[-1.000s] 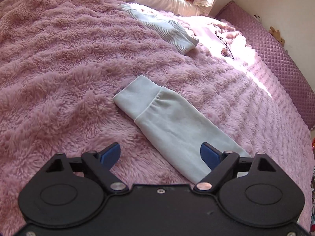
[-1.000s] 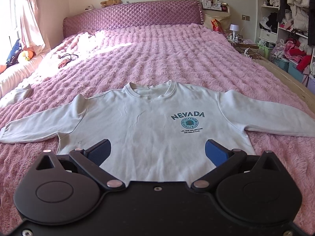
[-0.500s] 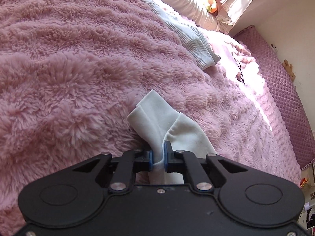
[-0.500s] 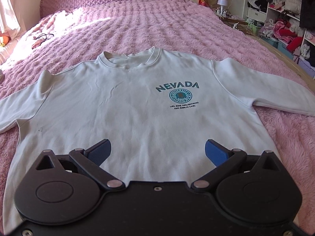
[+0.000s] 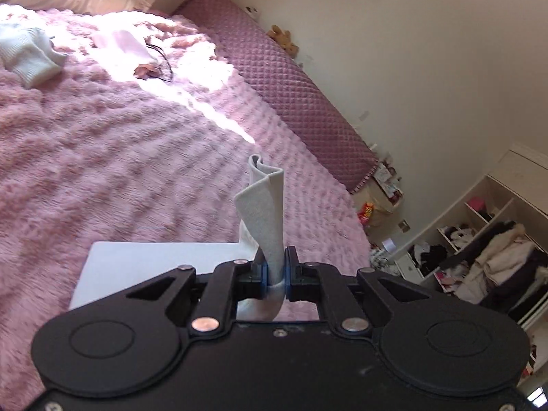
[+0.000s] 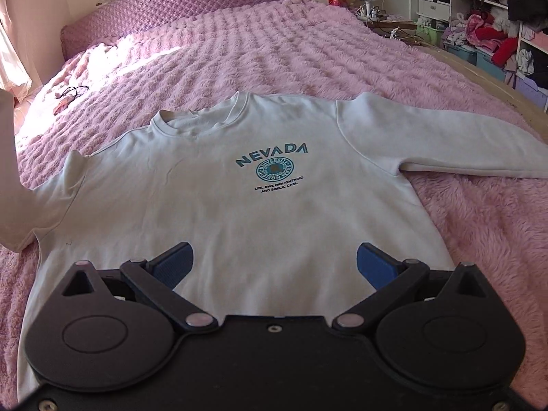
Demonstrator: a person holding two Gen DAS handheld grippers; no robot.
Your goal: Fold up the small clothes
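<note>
A pale blue-grey sweatshirt (image 6: 239,212) with a teal NEVADA print lies face up on the pink fluffy bedspread (image 6: 308,51). My left gripper (image 5: 275,269) is shut on the cuff end of its sleeve (image 5: 265,205), which stands up from the jaws, lifted above the body of the sweatshirt (image 5: 144,260). The raised sleeve shows at the left edge of the right wrist view (image 6: 10,157). My right gripper (image 6: 274,263) is open and empty, low over the sweatshirt's hem. The other sleeve (image 6: 445,147) lies stretched out to the right.
A ribbed white garment (image 5: 27,54) and a dark cord (image 5: 161,58) lie far up the bed. The quilted purple headboard (image 5: 291,78) runs along the wall. Shelves of clothes (image 6: 496,27) stand to the right, beyond the bed's wooden edge (image 6: 479,78).
My left gripper shut on the sleeve cuff, then lifted it and swung it over the sweatshirt's body. My right gripper stayed open and moved closer over the hem.
</note>
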